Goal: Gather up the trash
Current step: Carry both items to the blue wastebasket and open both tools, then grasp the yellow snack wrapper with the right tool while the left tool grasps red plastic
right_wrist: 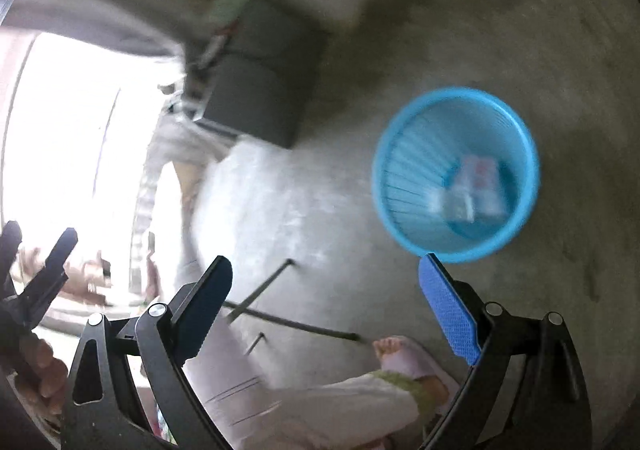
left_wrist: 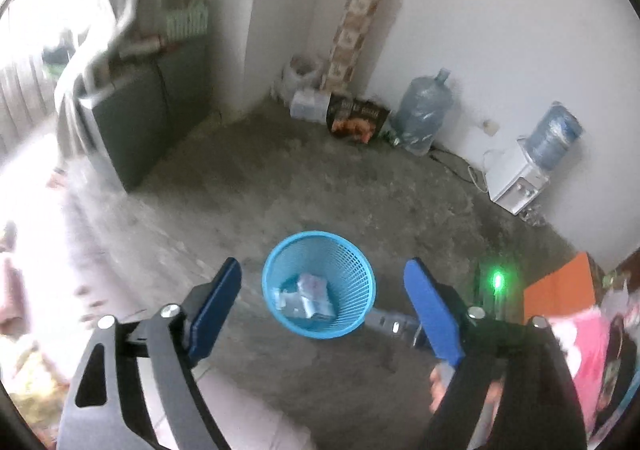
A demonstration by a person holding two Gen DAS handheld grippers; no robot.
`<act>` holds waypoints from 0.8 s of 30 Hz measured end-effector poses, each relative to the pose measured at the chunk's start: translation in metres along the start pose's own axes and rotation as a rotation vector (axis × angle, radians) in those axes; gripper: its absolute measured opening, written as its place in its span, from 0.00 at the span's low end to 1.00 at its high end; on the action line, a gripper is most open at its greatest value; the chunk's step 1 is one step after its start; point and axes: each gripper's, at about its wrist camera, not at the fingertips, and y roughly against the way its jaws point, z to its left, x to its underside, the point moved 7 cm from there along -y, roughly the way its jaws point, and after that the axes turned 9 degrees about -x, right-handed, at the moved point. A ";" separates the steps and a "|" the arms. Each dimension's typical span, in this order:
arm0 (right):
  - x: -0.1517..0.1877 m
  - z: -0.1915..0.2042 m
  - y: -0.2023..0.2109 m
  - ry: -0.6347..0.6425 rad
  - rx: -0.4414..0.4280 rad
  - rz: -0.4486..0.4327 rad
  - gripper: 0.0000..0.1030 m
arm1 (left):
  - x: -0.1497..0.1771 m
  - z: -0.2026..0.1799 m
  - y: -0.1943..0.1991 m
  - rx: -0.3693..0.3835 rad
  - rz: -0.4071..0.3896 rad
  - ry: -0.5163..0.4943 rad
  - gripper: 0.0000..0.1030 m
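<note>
A: Tongs first. The left gripper (left_wrist: 322,306) has its blue pads spread wide with nothing between them, and it hangs above the round sky-blue plastic mesh wastebasket (left_wrist: 319,284).

B: The right gripper (right_wrist: 326,308)?

A: Also parted and empty. From its camera the basket (right_wrist: 456,175) sits off at two o'clock, so this tool seems swung aside; that view is smeared with motion blur.

B: Where is the trash?

A: At the bottom of the basket, a few pale crumpled wrappers (left_wrist: 306,298), with a pinkish print on one. They show again in the right wrist view (right_wrist: 472,190), fuzzier. Both jaws gaping over the basket suits a drop already made, I'd judge.

B: Around it?

A: Bare grey concrete floor (left_wrist: 280,178). At one o'clock from the basket, against the white wall, a clear blue water jug (left_wrist: 426,110); at two o'clock a white water dispenser with a jug on top (left_wrist: 516,178). A dark grey cabinet (left_wrist: 132,118) stands at ten o'clock. More litter may lie in the far corner, too blurred to name.
</note>
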 end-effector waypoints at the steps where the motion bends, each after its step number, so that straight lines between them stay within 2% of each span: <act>1: 0.002 0.011 0.000 0.015 -0.023 0.001 0.88 | 0.005 0.005 0.018 -0.013 -0.032 -0.010 0.86; 4: 0.026 0.060 -0.003 0.017 -0.177 0.039 0.88 | 0.034 0.026 0.075 -0.120 -0.111 -0.050 0.88; 7: 0.052 0.092 -0.015 0.011 -0.287 0.109 0.88 | 0.077 0.060 0.122 -0.209 -0.152 -0.014 0.89; 12: 0.118 0.147 -0.058 -0.006 -0.386 0.331 0.82 | 0.168 0.137 0.181 -0.427 -0.199 0.107 0.89; 13: 0.128 0.154 -0.066 -0.016 -0.395 0.367 0.81 | 0.188 0.152 0.186 -0.439 -0.189 0.149 0.89; 15: 0.157 0.178 -0.089 -0.047 -0.410 0.477 0.76 | 0.217 0.177 0.191 -0.417 -0.171 0.211 0.89; 18: 0.180 0.205 -0.125 -0.110 -0.413 0.576 0.76 | 0.235 0.198 0.193 -0.419 -0.136 0.266 0.89; 21: 0.193 0.220 -0.152 -0.162 -0.380 0.603 0.76 | 0.236 0.215 0.204 -0.445 -0.197 0.266 0.89; 24: 0.202 0.214 -0.177 -0.254 -0.341 0.622 0.76 | 0.235 0.235 0.197 -0.391 -0.221 0.329 0.88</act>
